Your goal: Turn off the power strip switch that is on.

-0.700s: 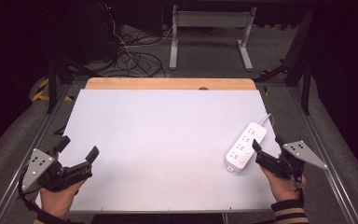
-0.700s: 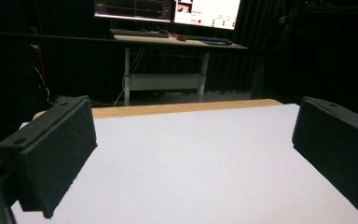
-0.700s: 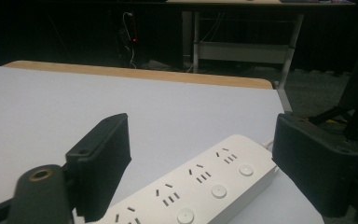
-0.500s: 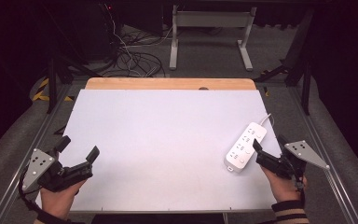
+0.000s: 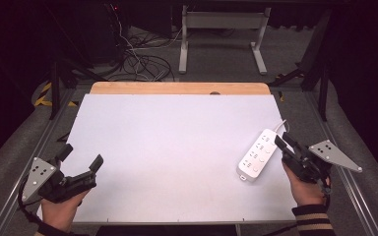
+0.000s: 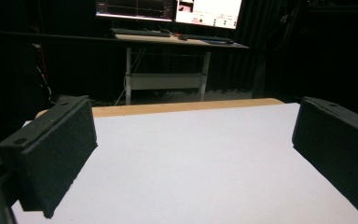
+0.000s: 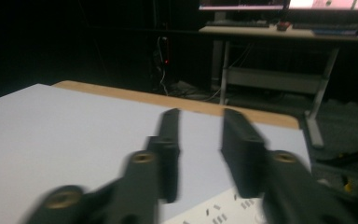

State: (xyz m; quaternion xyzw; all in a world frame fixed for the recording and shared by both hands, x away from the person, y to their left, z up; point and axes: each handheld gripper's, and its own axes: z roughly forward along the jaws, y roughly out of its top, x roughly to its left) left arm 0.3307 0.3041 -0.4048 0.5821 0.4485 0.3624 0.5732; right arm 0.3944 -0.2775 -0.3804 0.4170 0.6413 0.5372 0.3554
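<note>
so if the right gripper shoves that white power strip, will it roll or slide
The power strip looks flat and boxy, so it should slide, not roll. Its rigid shell likely stays stiff. The cord at its far end may drag and swing it round.

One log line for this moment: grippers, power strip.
left gripper: open, empty, near-left table | right gripper: open, empty, beside power strip | power strip: flat, right side

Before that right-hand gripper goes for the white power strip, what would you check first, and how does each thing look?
1. Power strip lying flat on the table: ok.
2. Right gripper beside the strip's far end, jaws parted with nothing between them: ok.
3. Gap wide enough for the strip: cannot tell.
4. Left gripper open, well away at the table's near left corner: ok.
5. Strip's cord free to follow: cannot tell.
</note>
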